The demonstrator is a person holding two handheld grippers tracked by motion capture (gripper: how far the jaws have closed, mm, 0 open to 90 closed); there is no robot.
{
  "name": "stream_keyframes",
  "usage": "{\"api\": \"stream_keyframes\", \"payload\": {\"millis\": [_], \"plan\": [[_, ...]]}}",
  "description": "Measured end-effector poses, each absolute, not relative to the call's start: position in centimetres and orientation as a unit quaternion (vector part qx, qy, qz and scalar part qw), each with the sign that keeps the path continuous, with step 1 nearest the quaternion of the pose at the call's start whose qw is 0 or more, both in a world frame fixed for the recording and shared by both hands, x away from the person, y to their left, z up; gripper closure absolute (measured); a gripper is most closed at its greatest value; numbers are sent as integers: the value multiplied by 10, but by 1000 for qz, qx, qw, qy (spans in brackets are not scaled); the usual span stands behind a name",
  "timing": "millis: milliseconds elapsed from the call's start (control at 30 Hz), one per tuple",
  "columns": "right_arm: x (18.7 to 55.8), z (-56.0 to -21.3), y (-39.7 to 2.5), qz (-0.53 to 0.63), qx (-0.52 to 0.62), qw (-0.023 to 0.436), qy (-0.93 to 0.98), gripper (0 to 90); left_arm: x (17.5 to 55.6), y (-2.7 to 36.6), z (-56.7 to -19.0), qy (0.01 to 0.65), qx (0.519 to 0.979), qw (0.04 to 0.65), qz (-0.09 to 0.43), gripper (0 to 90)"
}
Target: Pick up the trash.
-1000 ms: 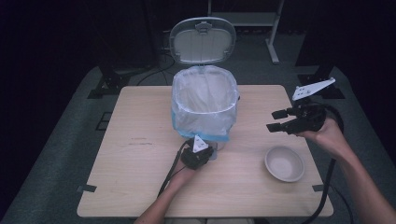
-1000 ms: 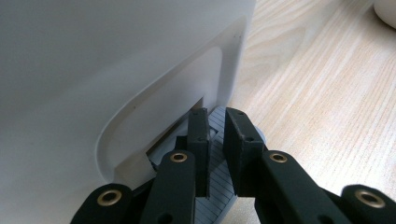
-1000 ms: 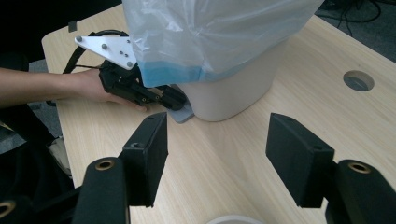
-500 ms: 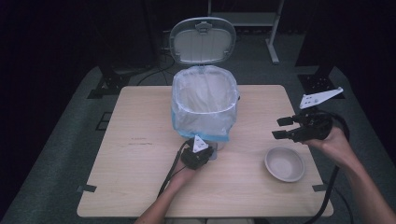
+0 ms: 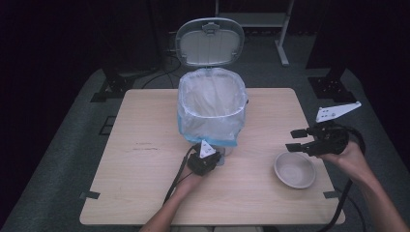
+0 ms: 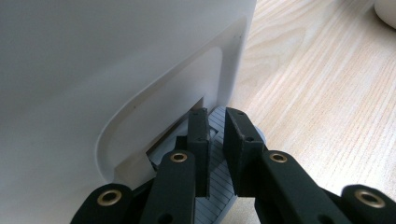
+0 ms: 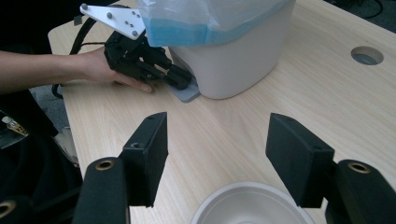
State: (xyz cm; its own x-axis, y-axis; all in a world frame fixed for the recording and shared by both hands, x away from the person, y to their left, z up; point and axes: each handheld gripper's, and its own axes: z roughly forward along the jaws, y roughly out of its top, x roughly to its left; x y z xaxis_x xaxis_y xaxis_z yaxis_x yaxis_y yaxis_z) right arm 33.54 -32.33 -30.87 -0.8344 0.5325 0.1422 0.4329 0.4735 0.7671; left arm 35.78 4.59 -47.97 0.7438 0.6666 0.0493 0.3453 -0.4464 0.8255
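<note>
Bin (image 5: 211,108) with a white liner and a blue band sits at the far middle of the table (image 5: 135,193), lid (image 5: 209,42) flipped up behind it. Left gripper (image 6: 215,128) is down at the near base of the bin, jaws nearly together and pressing on the grey ribbed pedal (image 6: 215,184) there. Right gripper (image 5: 299,140) hangs over the right side with jaws spread wide and nothing in them, just above and beyond the white bowl (image 5: 294,169).

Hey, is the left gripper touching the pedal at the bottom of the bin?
Touching. In the left gripper view the left gripper rests its nearly shut jaws on the ribbed grey pedal at the bin's base.
</note>
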Motion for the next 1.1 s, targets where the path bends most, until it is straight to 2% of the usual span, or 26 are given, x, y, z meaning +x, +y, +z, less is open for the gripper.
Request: {"api": "stream_keyframes", "payload": {"millis": [1100], "plan": [[315,-346,-327,433,282,38,855,370,358,46,-480,306,829,429,187,809]]}}
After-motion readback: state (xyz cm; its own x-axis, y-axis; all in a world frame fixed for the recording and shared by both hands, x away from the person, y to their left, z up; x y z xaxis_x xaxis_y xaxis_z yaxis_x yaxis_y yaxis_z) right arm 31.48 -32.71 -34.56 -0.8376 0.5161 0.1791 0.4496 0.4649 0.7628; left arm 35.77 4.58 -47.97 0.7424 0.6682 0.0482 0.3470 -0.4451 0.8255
